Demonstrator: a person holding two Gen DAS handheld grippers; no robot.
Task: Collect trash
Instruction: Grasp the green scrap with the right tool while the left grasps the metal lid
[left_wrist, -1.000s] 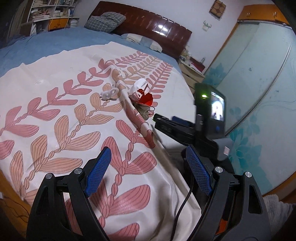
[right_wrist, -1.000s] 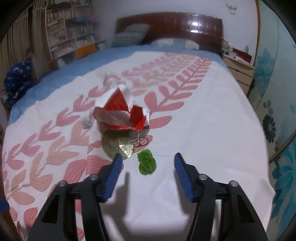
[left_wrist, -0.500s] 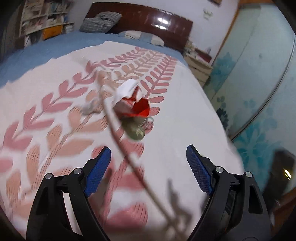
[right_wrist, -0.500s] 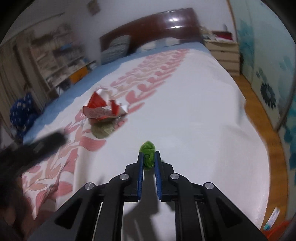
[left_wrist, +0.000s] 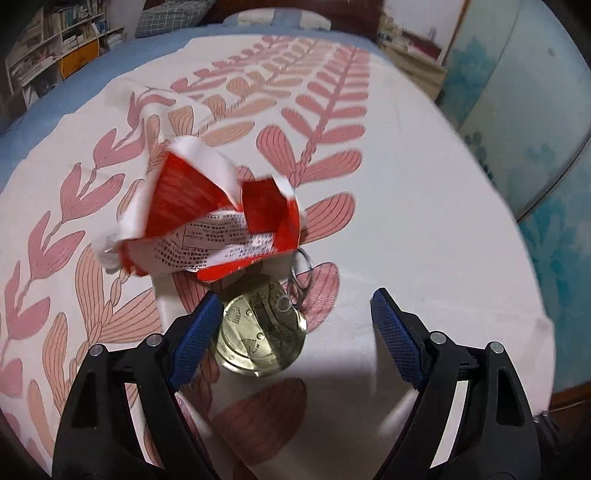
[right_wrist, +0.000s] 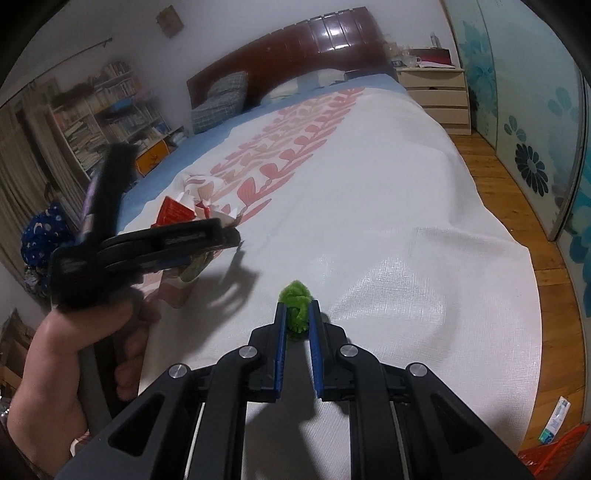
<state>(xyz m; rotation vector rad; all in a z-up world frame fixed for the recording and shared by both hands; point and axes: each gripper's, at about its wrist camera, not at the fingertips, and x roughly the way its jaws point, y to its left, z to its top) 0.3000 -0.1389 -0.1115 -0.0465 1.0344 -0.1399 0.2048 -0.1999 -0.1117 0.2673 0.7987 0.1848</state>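
On the bed, a torn red and white wrapper (left_wrist: 218, 221) lies just behind a round gold can lid (left_wrist: 262, 332) with a pull ring. My left gripper (left_wrist: 291, 325) is open, hovering over the lid, which sits by its left finger. In the right wrist view my right gripper (right_wrist: 297, 314) is shut on a small green fuzzy scrap (right_wrist: 295, 302) held just above the white bedspread (right_wrist: 388, 229). The left gripper (right_wrist: 155, 240) also shows there, in front of the wrapper (right_wrist: 177, 210).
A dark wooden headboard (right_wrist: 295, 48) and pillows are at the far end. A nightstand (right_wrist: 436, 92) and wooden floor lie right of the bed. Bookshelves (right_wrist: 96, 122) stand on the left. A red basket (right_wrist: 550, 454) sits on the floor at bottom right.
My right gripper closed on the green scrap and lifted it back to the right. My left gripper swung in over the bed to the can lid, staying open.
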